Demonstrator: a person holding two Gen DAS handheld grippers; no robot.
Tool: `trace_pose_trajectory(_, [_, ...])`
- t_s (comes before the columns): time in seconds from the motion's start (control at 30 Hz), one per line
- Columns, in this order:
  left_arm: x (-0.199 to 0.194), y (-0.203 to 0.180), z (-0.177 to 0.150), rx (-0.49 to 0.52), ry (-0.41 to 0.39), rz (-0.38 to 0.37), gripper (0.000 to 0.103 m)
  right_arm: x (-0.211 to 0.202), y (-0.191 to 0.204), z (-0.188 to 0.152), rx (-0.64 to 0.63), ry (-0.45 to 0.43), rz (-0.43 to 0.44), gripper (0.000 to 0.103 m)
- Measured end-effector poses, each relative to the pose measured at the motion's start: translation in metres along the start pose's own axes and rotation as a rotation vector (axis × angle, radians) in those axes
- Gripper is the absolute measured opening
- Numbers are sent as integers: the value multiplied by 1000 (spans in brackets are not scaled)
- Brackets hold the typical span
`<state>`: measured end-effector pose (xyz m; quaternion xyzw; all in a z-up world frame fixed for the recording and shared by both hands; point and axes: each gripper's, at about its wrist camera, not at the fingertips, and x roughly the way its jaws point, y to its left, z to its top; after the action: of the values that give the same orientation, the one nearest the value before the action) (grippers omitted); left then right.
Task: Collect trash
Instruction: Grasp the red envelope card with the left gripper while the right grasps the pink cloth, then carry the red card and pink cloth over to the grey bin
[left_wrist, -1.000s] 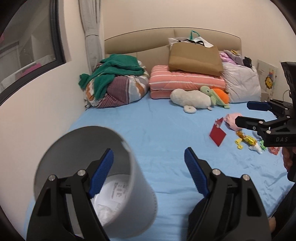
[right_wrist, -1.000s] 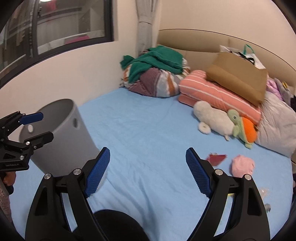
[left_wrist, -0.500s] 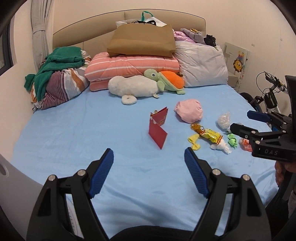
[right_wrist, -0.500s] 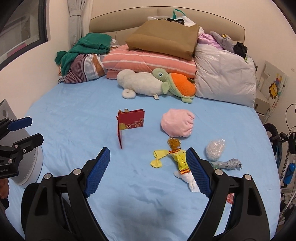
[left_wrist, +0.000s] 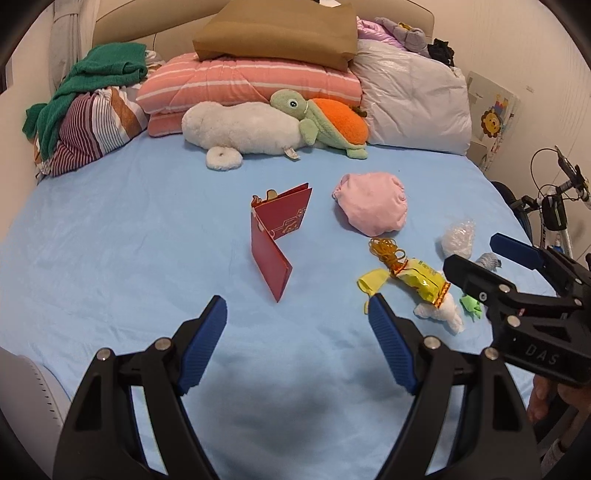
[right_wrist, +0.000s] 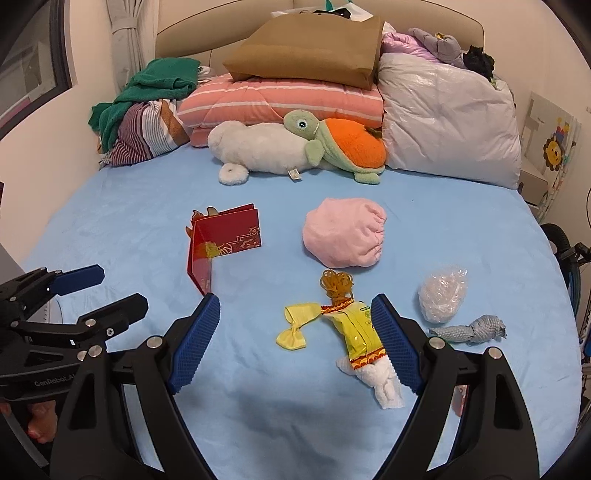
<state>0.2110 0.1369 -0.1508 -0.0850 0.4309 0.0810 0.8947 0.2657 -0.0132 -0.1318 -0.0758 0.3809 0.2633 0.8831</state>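
Observation:
Litter lies on the blue bed sheet (left_wrist: 110, 229): a yellow snack wrapper (right_wrist: 358, 328) tied to orange rubber bands (right_wrist: 336, 284), a small yellow wrapper (right_wrist: 295, 325), white tissue (right_wrist: 380, 380), crumpled clear plastic (right_wrist: 443, 295) and a grey-blue wad (right_wrist: 472, 330). A folded red card (left_wrist: 277, 240) stands further left. My right gripper (right_wrist: 295, 306) hangs open just above the yellow wrappers, with nothing between its pads. My left gripper (left_wrist: 295, 306) is open over bare sheet in front of the red card. The grey bin (left_wrist: 26, 391) shows at the lower left.
A pink cloth bundle (left_wrist: 371, 205) lies behind the litter. Plush toys (left_wrist: 258, 129), folded bedding (left_wrist: 251, 81), a brown paper bag (left_wrist: 280, 33) and a white pillow (left_wrist: 413, 99) line the headboard. A bicycle (left_wrist: 554, 206) stands off the bed's right side.
Both grippers swung from the grey bin toward the litter and came down closer to the sheet. The bin slid out to the left edge. Both stay open.

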Motion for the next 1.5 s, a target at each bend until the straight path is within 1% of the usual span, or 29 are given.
trace_pose_trajectory(0.07, [17, 1, 3, -23, 12, 12, 79, 13, -5, 5, 15, 4, -1, 81])
trace_pose_trajectory(0.23, [56, 7, 10, -60, 30, 67, 79, 50, -19, 20, 42, 7, -22, 81])
trace_pose_trajectory(0.4, [86, 13, 20, -47, 15, 139, 79, 93, -30, 29, 56, 19, -87, 81])
trace_pose_trajectory(0.57, [109, 16, 32, -38, 0, 184, 79, 134, -45, 35, 97, 28, -128, 81])
trace_pose_trajectory(0.63, [118, 16, 35, -31, -5, 201, 79, 148, -50, 37, 108, 36, -143, 83])
trace_pose_trajectory(0.67, [123, 17, 35, -27, -4, 208, 76, 155, -52, 38, 110, 38, -151, 83])
trace_pose_trajectory(0.7, [128, 18, 35, -24, 4, 214, 67, 162, -54, 38, 113, 42, -159, 83])
trace_pose_trajectory(0.73, [133, 20, 35, -23, 17, 209, 61, 167, -56, 39, 114, 45, -161, 83])
trace_pose_trajectory(0.8, [143, 23, 34, -35, 45, 184, 43, 178, -58, 40, 115, 50, -161, 83])
trace_pose_trajectory(0.83, [147, 24, 34, -40, 53, 176, 38, 183, -59, 40, 111, 52, -165, 83])
trace_pose_trajectory(0.87, [151, 25, 34, -40, 61, 173, 29, 186, -60, 41, 107, 56, -172, 83])
trace_pose_trajectory(0.9, [155, 25, 34, -38, 67, 171, 23, 191, -60, 41, 104, 62, -177, 80])
trace_pose_trajectory(0.93, [158, 24, 35, -30, 64, 175, 21, 194, -61, 41, 101, 66, -176, 75])
trace_pose_trajectory(0.97, [159, 23, 36, -22, 56, 178, 15, 197, -61, 41, 100, 71, -175, 56])
trace_pose_trajectory(1.0, [160, 22, 37, -14, 50, 176, 9, 198, -61, 41, 104, 79, -173, 41])
trace_pose_trajectory(1.03, [161, 21, 37, -9, 44, 174, 6, 199, -62, 41, 113, 82, -163, 36])
trace_pose_trajectory(1.07, [161, 20, 38, -3, 38, 171, 3, 198, -62, 40, 120, 79, -156, 28])
trace_pose_trajectory(1.1, [160, 19, 38, 2, 33, 169, 2, 196, -62, 40, 122, 76, -151, 23])
trace_pose_trajectory(1.2, [156, 15, 38, 18, 14, 165, 2, 184, -62, 39, 128, 52, -132, 20])
trace_pose_trajectory(1.27, [153, 13, 39, 25, -1, 168, 2, 175, -60, 39, 129, 39, -125, 19])
trace_pose_trajectory(1.5, [129, 19, 43, -7, -41, 153, 2, 134, -45, 38, 95, 3, -113, 19])
